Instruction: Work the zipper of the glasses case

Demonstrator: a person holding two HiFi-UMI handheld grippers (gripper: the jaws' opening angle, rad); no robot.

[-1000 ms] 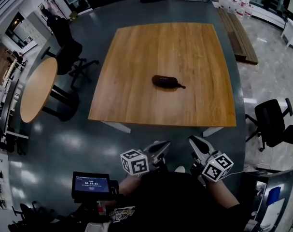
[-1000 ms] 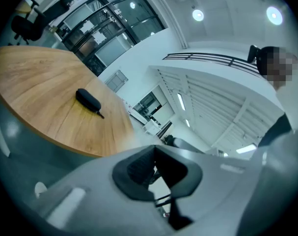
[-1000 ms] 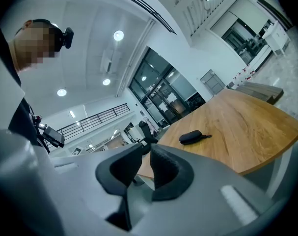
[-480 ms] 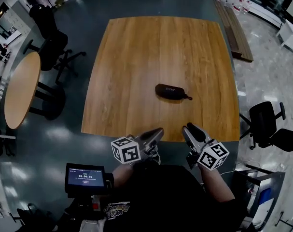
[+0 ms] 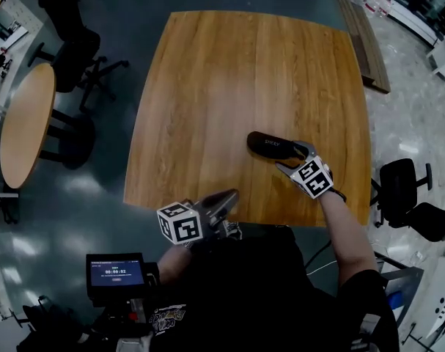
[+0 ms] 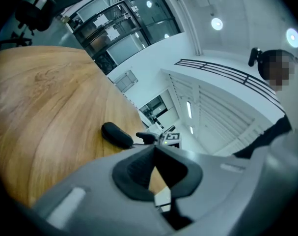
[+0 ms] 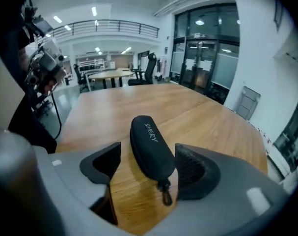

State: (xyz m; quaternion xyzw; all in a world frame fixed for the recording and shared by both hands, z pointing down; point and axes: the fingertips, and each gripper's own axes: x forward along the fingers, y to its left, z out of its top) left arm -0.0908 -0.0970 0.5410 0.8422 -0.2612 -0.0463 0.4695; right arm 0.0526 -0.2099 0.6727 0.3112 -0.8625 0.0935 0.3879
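Glasses case (image 5: 272, 144), black and oblong with white lettering on its lid, lies flat on the square wooden table (image 5: 222, 79), in the near-right part of the top and clear of both edges. In the head view its long axis runs left to right, and its right end points at the right gripper (image 5: 294, 158). That gripper has its jaws opening. In the right gripper view the case's near end sits between the two dark pads (image 7: 194, 173) with bare wood showing on either side, so neither pad presses on it. The zipper pull (image 7: 165, 192), a small dark tab, hangs off that same near end onto the table, just in front of the jaws. The person's right forearm reaches over the table's near edge to bring the gripper there. The left gripper (image 5: 226, 198) is held low by the near edge of the table, well apart from the case. Its jaws are closed together with nothing between them, and its own view looks across the wood at the case and the other gripper from a distance. A round table (image 5: 23, 123) and a black office chair (image 5: 70, 46) stand on the dark floor to the left. Another black chair (image 5: 411, 195) stands on the right, and a small screen (image 5: 115, 273) glows at the near left by the person's body.
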